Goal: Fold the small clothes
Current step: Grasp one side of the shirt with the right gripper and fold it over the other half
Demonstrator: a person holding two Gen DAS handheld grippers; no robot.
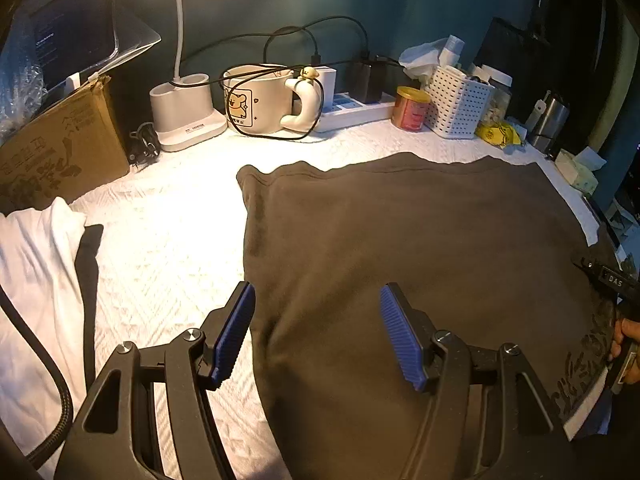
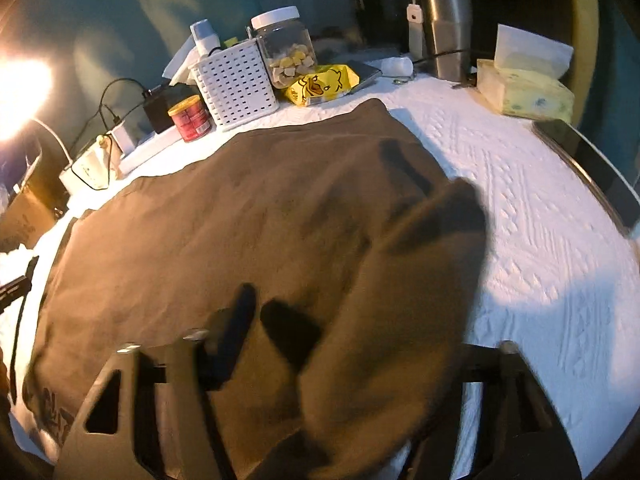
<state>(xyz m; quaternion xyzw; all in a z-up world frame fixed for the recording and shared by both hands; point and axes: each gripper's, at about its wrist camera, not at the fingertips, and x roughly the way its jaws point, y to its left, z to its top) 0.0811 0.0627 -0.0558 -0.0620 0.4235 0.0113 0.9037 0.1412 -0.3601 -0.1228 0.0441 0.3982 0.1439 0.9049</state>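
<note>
A dark brown shirt [image 1: 420, 240] lies spread flat on the white padded table [image 1: 168, 240]. My left gripper [image 1: 318, 336] is open and empty, hovering over the shirt's left edge, its blue pads [image 1: 236, 332] apart. In the right wrist view the shirt [image 2: 240, 208] has a lifted flap [image 2: 400, 300] draped over my right gripper [image 2: 340, 340], which is blurred. The flap hides the right finger, so its state is unclear. The right gripper also shows at the far right of the left wrist view [image 1: 612, 280].
A white garment [image 1: 36, 280] lies at the left. Along the back stand a cardboard box [image 1: 60, 144], lamp base [image 1: 184, 112], mug [image 1: 260, 100], power strip [image 1: 356, 108], red can [image 1: 412, 108], white basket [image 1: 460, 100], jar [image 2: 286, 46], steel tumbler [image 2: 444, 28] and tissue box [image 2: 524, 88].
</note>
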